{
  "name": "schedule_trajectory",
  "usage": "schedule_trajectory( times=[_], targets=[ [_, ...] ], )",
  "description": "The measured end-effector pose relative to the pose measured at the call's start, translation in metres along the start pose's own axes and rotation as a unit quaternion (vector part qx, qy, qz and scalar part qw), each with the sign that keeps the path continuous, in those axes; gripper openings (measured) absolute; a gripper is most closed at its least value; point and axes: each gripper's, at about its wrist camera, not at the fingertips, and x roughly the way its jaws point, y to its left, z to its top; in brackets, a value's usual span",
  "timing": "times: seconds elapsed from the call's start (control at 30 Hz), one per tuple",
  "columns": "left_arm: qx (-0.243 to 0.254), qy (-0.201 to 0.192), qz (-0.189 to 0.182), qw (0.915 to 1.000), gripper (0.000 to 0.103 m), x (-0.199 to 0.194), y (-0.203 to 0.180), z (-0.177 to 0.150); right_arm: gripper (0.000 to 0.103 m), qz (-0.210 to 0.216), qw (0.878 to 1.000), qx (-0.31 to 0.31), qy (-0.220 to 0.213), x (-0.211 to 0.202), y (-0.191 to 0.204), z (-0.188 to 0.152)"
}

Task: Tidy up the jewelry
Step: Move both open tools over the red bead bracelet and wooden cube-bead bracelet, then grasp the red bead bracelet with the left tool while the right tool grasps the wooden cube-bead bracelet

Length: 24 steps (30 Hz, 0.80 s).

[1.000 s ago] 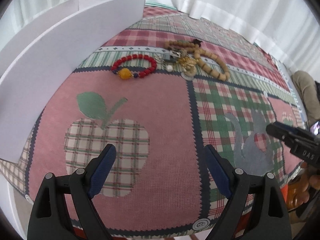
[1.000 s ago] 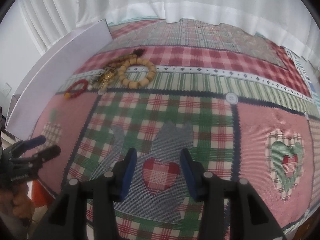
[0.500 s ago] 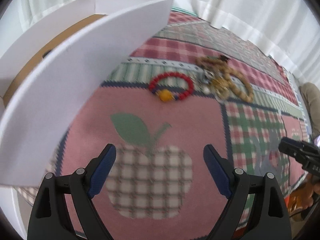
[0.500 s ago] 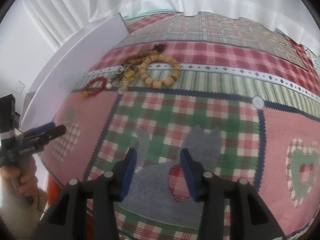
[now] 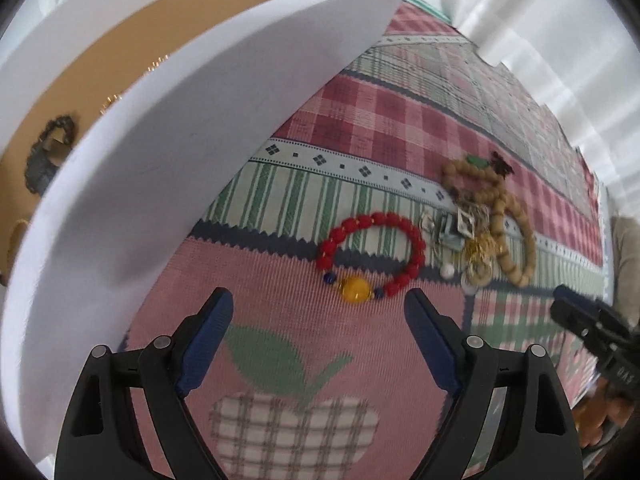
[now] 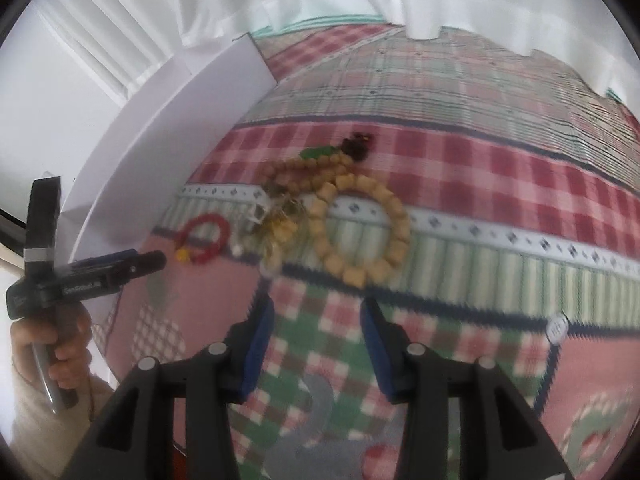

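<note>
A red bead bracelet (image 5: 372, 250) with a yellow bead lies on the patchwork cloth, just beyond my open, empty left gripper (image 5: 318, 320). Right of it sits a tangle of small metal jewelry (image 5: 468, 236) and tan wooden bead bracelets (image 5: 514, 236). In the right wrist view the large tan bracelet (image 6: 362, 226) lies just beyond my open, empty right gripper (image 6: 316, 322), with the red bracelet (image 6: 206, 240) further left. The left gripper shows there too (image 6: 154, 262).
A white box (image 5: 168, 128) with a brown floor stands at the left; a dark bracelet (image 5: 48, 156) and a fine chain lie inside. White curtains hang behind the table. The right gripper (image 5: 580, 320) shows at the left wrist view's right edge.
Both grippers have moved forward toward the jewelry pile. The left one has also risen, so the inside of the white box now shows. Both stay open.
</note>
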Motion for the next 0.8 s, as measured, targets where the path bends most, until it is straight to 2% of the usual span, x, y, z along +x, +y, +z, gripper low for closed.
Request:
schedule_trajectory(
  times=[0.33, 0.6, 0.8],
  targets=[
    [-0.009, 0.005, 0.007, 0.9999, 0.076, 0.018, -0.009, 0.005, 0.046, -0.027, 0.999, -0.040, 0.023, 0.027, 0.009, 0.029],
    [-0.030, -0.010, 0.025, 0.9992, 0.055, 0.020, -0.009, 0.005, 0.045, -0.035, 0.998, -0.047, 0.026, 0.034, 0.004, 0.039],
    [-0.040, -0.017, 0.023, 0.9988, 0.044, 0.018, -0.011, -0.001, 0.045, -0.033, 0.998, -0.049, 0.028, 0.036, 0.005, 0.039]
  ],
)
